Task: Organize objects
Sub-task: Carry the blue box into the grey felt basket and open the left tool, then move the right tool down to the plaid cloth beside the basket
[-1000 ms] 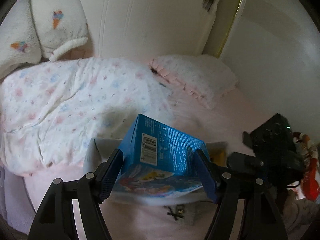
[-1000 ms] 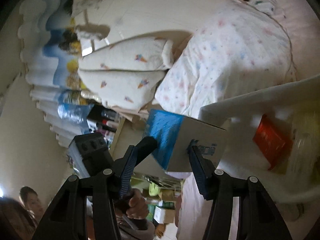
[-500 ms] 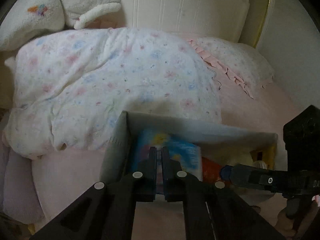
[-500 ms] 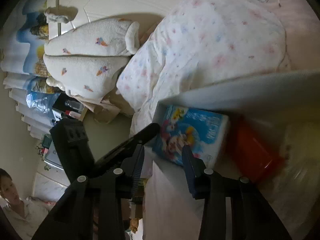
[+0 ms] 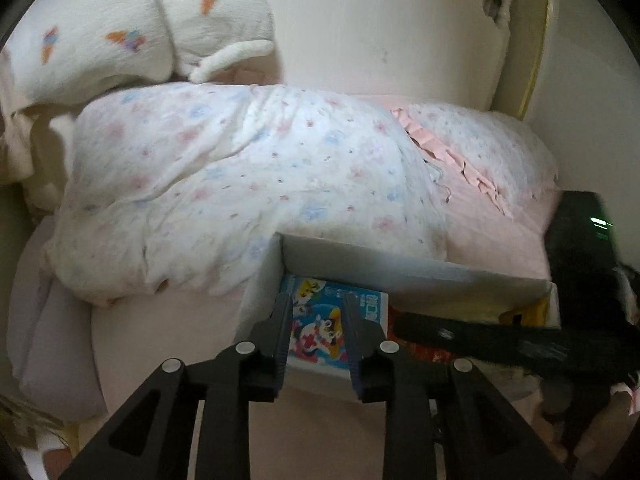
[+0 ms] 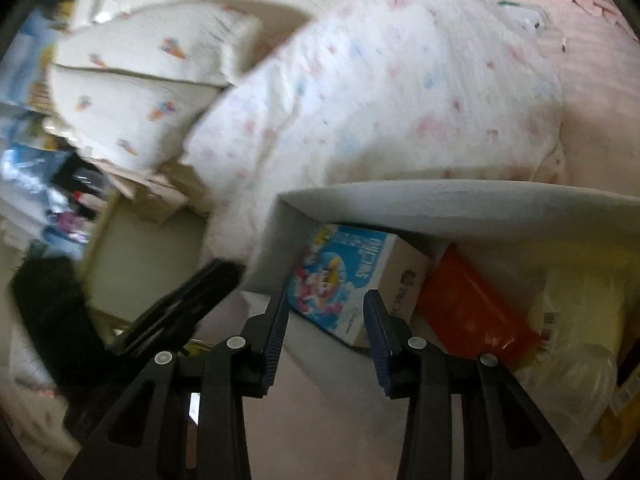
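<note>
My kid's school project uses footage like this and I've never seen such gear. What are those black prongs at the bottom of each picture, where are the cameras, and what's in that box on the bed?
The black prongs are two-finger grippers, one in each of a person's hands; there is no robot. Each carries a wide-angle camera looking along its fingers, so one picture comes from the left gripper and the other from the right gripper.

Both look at a white cardboard box sitting on a pink bed beside a flowered duvet. Inside lies a blue cartoon carton, next to an orange packet and a yellowish bag.

Both grippers are open and hold nothing. The carton lies in the box, free of both.
</note>
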A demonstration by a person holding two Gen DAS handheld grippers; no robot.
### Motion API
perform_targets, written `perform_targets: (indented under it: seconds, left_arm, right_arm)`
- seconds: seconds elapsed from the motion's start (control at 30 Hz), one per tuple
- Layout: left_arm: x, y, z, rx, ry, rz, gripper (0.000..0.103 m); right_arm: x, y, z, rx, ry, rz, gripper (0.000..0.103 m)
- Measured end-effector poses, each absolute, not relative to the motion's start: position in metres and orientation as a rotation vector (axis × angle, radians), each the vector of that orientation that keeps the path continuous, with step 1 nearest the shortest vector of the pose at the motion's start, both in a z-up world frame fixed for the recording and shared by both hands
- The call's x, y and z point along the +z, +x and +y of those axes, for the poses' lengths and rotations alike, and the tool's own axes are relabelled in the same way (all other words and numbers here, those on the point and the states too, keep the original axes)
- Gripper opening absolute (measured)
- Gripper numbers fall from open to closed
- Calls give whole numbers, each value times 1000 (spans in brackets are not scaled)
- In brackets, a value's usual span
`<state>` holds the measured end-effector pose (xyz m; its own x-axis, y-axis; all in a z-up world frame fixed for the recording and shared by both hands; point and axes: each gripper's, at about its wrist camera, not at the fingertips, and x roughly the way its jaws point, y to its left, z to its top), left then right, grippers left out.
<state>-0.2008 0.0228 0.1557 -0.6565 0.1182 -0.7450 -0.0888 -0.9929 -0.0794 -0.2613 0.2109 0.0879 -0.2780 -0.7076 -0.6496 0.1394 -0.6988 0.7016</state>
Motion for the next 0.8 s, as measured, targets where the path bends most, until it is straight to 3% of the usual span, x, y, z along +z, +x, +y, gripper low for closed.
perform_targets:
  seconds: [0.17,0.53,0.8]
  left_arm:
    - [152,-187,-3,2820,-1229,-97,24]
    - [132,-171,-26,2850,-1251,-184,24]
    - [131,-155,-10,2851,-1258,-142,24]
  right_arm:
    - [76,-281,173,-2091,1590,-471,35]
    - [53,-293,193,-2020,1598,-608,34]
    - [113,-251,203,-2052,1337,-487,30]
